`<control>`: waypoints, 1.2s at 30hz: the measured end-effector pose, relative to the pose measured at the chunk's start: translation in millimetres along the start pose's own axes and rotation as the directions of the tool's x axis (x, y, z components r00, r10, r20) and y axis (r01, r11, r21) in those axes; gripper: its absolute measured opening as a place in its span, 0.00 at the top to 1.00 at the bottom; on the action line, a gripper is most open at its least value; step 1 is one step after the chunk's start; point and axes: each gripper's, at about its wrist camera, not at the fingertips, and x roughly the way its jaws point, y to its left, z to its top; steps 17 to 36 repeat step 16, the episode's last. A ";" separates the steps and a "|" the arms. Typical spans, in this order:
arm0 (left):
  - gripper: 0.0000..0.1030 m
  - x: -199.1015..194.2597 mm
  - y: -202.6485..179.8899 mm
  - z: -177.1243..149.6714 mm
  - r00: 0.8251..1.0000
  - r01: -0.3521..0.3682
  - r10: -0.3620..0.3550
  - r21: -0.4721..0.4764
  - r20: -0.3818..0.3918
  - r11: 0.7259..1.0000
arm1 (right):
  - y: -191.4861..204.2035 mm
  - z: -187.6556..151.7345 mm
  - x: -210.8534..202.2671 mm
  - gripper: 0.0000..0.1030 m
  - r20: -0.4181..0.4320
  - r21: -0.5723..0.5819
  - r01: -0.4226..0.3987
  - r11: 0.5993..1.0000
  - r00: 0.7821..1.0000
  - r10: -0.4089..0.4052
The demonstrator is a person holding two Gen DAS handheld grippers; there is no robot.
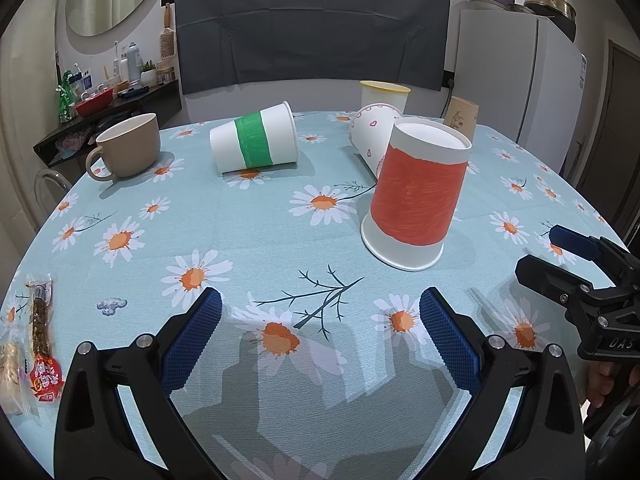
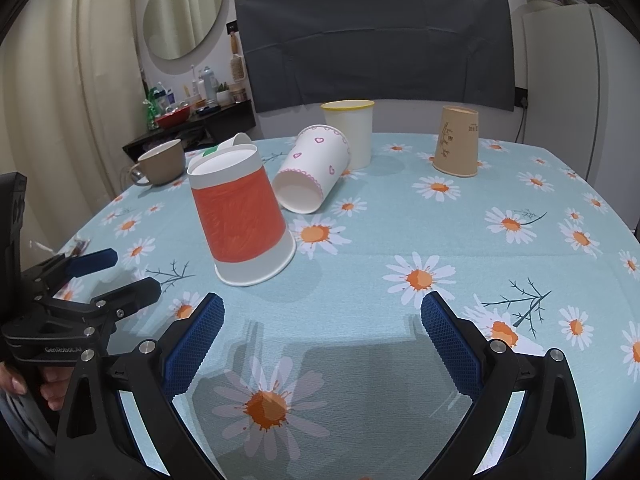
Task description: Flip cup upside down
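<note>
A paper cup with a red band (image 1: 416, 196) stands upside down on the daisy tablecloth, rim down; it also shows in the right wrist view (image 2: 240, 220). A green-banded cup (image 1: 256, 142) lies on its side. A cup with pink hearts (image 1: 370, 136) (image 2: 312, 168) lies on its side behind the red one. My left gripper (image 1: 320, 320) is open and empty, short of the red cup. My right gripper (image 2: 322, 324) is open and empty, to the right of the red cup. Each gripper shows in the other's view: the right one (image 1: 560, 256) and the left one (image 2: 116, 272).
A tan mug (image 1: 128, 146) stands at the far left. A yellow-rimmed white cup (image 2: 350, 132) stands upright and a brown paper cup (image 2: 458, 142) stands upside down at the back. Snack packets (image 1: 40, 340) lie at the left table edge. A fridge (image 1: 516, 76) is behind.
</note>
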 end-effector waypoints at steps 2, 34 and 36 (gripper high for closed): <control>0.06 -0.1 -0.8 -0.1 1.000 -0.002 0.002 0.004 0.001 1.000 | 0.3 -0.3 -0.3 0.08 0.000 0.002 0.000 1.000 1.000 0.000; 0.06 1.8 -0.3 -0.2 1.000 -0.013 0.013 -0.004 -0.002 1.000 | 0.3 -0.5 -0.5 0.08 0.002 0.006 -0.002 1.000 1.000 0.002; 0.06 1.8 -0.3 -0.2 1.000 -0.013 0.013 -0.004 -0.002 1.000 | 0.3 -0.5 -0.5 0.08 0.002 0.006 -0.002 1.000 1.000 0.002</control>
